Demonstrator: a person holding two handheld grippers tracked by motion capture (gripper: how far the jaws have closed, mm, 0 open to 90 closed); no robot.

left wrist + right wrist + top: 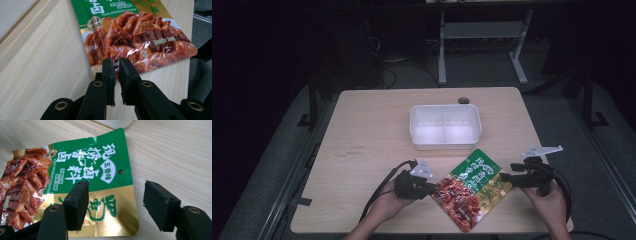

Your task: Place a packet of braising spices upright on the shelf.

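High view is showing the pouch (472, 187) lying diagonally on the counter (362, 145) between your hands; your left gripper (432, 189) is apparently pinching its near-left edge, while your right gripper (507, 177) is waiting wide beside the gold corner.

Wooden table (362, 130): pouch (472, 187), white tray (445, 126).
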